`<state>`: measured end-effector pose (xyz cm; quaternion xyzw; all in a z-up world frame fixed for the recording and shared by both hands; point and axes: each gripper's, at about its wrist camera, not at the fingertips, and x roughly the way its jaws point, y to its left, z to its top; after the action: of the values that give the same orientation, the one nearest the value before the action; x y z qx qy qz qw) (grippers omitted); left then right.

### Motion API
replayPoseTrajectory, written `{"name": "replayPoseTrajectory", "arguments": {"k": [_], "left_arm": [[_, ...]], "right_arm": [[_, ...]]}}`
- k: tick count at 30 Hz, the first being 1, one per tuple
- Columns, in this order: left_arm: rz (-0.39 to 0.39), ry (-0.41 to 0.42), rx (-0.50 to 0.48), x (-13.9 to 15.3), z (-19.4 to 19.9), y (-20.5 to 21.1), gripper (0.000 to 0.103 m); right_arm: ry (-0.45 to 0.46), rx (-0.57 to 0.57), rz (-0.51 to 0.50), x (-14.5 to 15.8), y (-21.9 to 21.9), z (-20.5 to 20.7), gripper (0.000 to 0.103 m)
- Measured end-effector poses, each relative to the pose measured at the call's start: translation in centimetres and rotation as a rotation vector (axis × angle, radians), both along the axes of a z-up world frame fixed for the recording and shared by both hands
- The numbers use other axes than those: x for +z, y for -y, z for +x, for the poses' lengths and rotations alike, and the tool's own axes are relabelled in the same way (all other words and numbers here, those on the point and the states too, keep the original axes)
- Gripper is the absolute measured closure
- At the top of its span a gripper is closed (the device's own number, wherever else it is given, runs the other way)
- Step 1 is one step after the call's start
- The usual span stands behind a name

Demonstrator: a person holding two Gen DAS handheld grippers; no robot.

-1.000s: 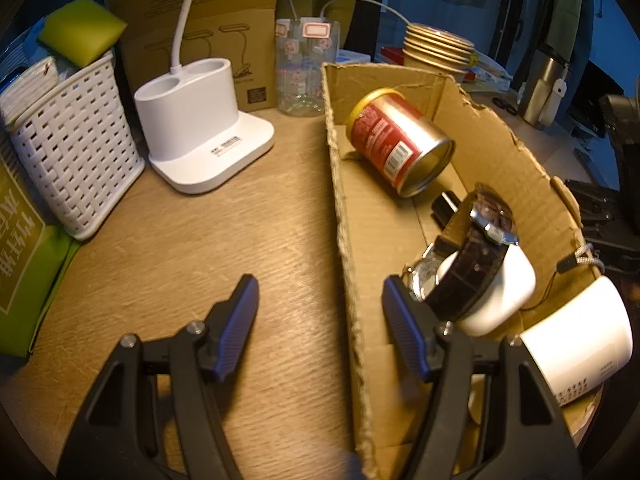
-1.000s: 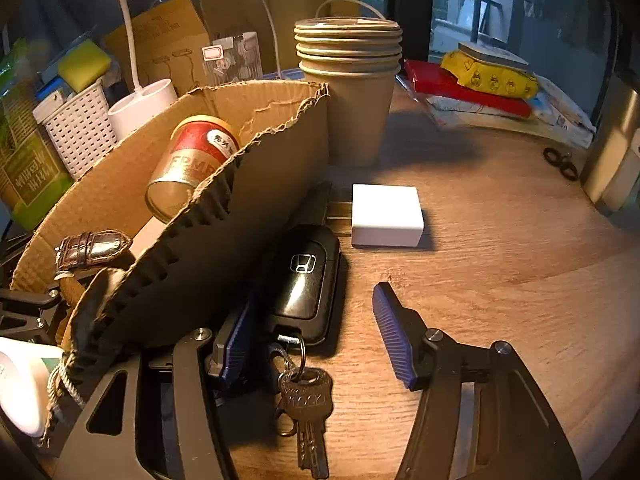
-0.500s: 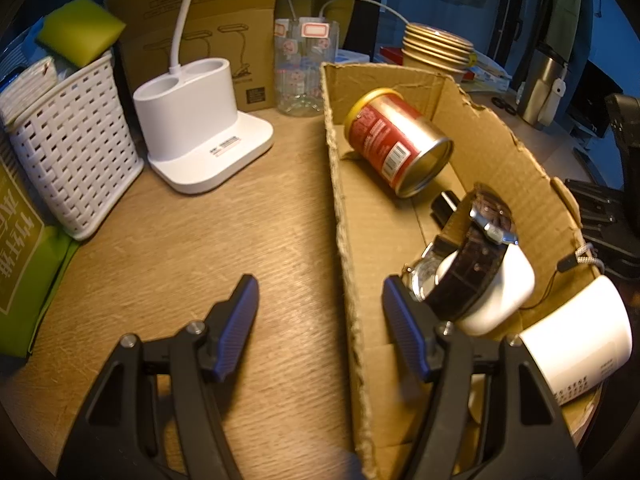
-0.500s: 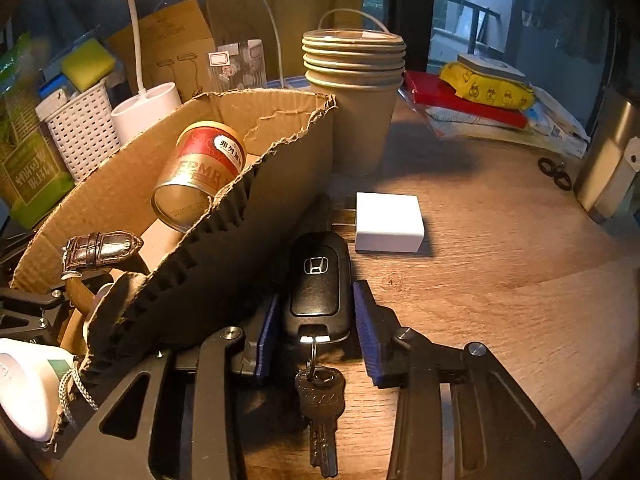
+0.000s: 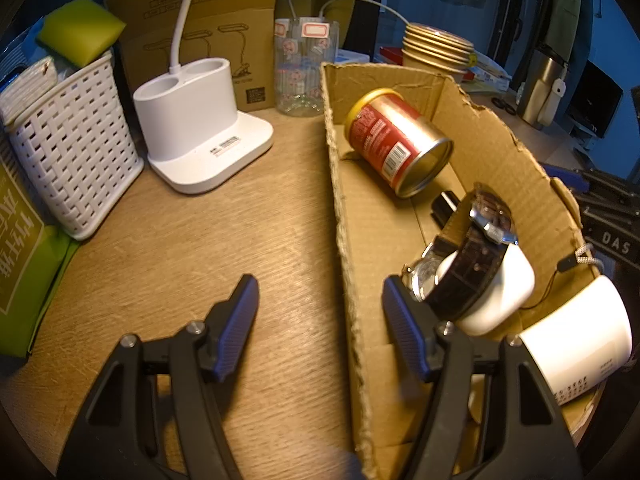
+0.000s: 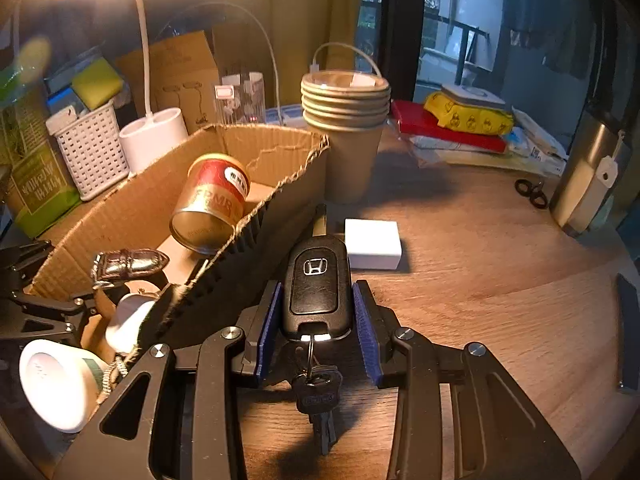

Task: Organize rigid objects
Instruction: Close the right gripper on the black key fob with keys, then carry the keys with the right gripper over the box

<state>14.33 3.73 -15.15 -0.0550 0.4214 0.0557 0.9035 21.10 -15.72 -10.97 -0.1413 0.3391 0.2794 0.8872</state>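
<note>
Right hand-held gripper: jaws have just been closing; blue pads now pinch the car key fob from both sides. Fob points forward along the fingers, logo up.
Key ring: hangs from the near end of the fob, with a dark-headed key dangling between the gripper arms above the desk.
Fob position: just right of the cardboard box, beside its torn corrugated wall; it appears lifted off the desk, though the contact underneath is hidden.
White block: flat on the desk just beyond the fob, apart from it.
Stack of paper cups: upright behind the box's far right corner.
Left hand-held gripper: jaws spread, nothing pinched. Left finger over bare desk, right finger inside the box; the box's left wall runs between them.
Box contents, left wrist view: red can on its side at the far end, open end toward the camera; wristwatch with a dark leather strap wrapped round a white holder in the middle; white cylinder on its side at the near right corner.
Outside the box, left: white lamp base with two wells, white woven basket, clear glass behind.
</note>
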Motion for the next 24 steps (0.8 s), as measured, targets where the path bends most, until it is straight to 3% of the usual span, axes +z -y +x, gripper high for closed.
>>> {"name": "replayPoseTrajectory", "arguments": {"k": [24], "left_arm": [[-0.001, 0.000, 0.000, 0.0, 0.0, -0.1, 0.037]], "right_arm": [[0.123, 0.008, 0.071, 5.0, 0.7, -3.5, 0.065]]}}
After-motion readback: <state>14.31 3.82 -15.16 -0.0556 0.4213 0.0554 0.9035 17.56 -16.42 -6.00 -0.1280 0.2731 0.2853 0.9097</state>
